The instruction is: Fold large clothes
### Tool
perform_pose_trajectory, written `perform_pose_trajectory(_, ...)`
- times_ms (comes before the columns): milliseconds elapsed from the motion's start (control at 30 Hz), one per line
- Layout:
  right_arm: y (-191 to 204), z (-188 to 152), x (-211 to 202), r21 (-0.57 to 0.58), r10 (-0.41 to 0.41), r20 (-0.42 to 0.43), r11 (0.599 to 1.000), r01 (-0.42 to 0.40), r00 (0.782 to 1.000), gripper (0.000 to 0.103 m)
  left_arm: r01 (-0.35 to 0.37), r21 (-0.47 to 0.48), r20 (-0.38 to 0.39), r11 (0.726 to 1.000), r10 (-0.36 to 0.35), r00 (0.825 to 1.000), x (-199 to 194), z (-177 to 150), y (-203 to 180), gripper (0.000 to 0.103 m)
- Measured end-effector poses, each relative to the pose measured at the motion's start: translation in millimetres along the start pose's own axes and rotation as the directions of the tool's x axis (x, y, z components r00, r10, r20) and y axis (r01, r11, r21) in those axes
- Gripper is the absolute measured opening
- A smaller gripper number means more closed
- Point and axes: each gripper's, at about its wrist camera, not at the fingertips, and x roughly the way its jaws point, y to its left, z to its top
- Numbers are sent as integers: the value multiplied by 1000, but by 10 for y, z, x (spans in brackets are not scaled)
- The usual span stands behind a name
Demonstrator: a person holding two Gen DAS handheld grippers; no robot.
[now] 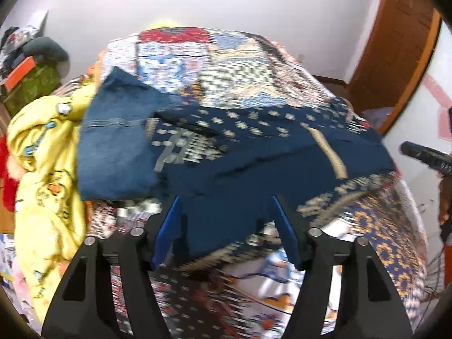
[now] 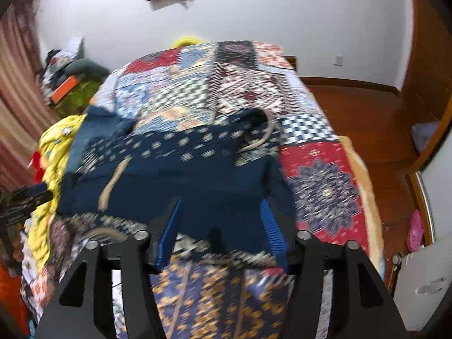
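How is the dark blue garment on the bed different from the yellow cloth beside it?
The dark blue garment lies spread fairly flat on the patchwork bedspread, while the yellow cloth sits bunched in a heap at the bed's edge. The blue garment carries pale dot and band patterns; the yellow cloth shows cartoon-like prints. Both grippers' open jaws point at the blue garment, not the yellow cloth. Both are soft fabric.

Two wrist-mounted fisheye cameras look steeply down along their own fingers at a bed [image 1: 234, 56] covered by a patchwork quilt, close above its near edge. The left view faces the blue garment [image 1: 226, 155] from its left side, catching the other gripper at the right edge; the right view sees the same garment [image 2: 183, 175] from the right. Both share the quilt, the yellow pile [image 1: 48, 152] and the white wall [image 2: 254, 14].
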Motion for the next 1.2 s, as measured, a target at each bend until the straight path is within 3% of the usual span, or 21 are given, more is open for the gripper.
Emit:
perform_pose_trajectory(233, 468, -285, 361, -54, 120, -99, 991, -126, 988, 62, 114, 20, -54, 993, -113, 992, 234, -212, -412, 66)
perform_pose_trajectory(333, 596, -322, 543, -66, 127, -131, 988, -136, 983, 62, 155, 8, -74, 988, -154, 985, 371, -243, -500, 66)
perform_pose_trajectory(433, 653, -280, 670, -86, 112, -130, 989, -124, 985, 62, 100, 26, -53, 995, -98, 994, 487, -192, -503, 66)
perform_pose_trajectory(633, 636, -118, 864, -102, 109, -149, 987, -125, 983, 62, 76, 1, -37, 997, -76, 996, 723, 80, -264, 66)
perform_pose_trajectory(800, 612, 175, 947, -133, 97, -133, 984, -115, 986, 62, -45, 55, 1, 997, 45, 999, 855, 489, -131, 66)
perform_pose_trajectory(967, 584, 781, 938, -126, 14, -17, 992, -16, 1000, 62, -162, 78, 67, 984, 157, 985, 856, 1088, 21, 66)
perform_pose_trajectory(1033, 558, 1002, 809, -98, -53, 79, 993, 60, 995, 62, -207, 66, 114, 976, 198, 974, 738, 1294, 96, 66)
perform_pose_trajectory(1100, 547, 1117, 696, -82, -61, 128, 994, 72, 990, 62, -246, 47, 170, 968, 235, 957, 567, 1453, 154, 66)
perform_pose_trajectory(1200, 538, 1160, 561, -63, -37, 146, 997, 46, 989, 62, -205, 14, 200, 979, 198, 960, 342, 1545, 239, 66)
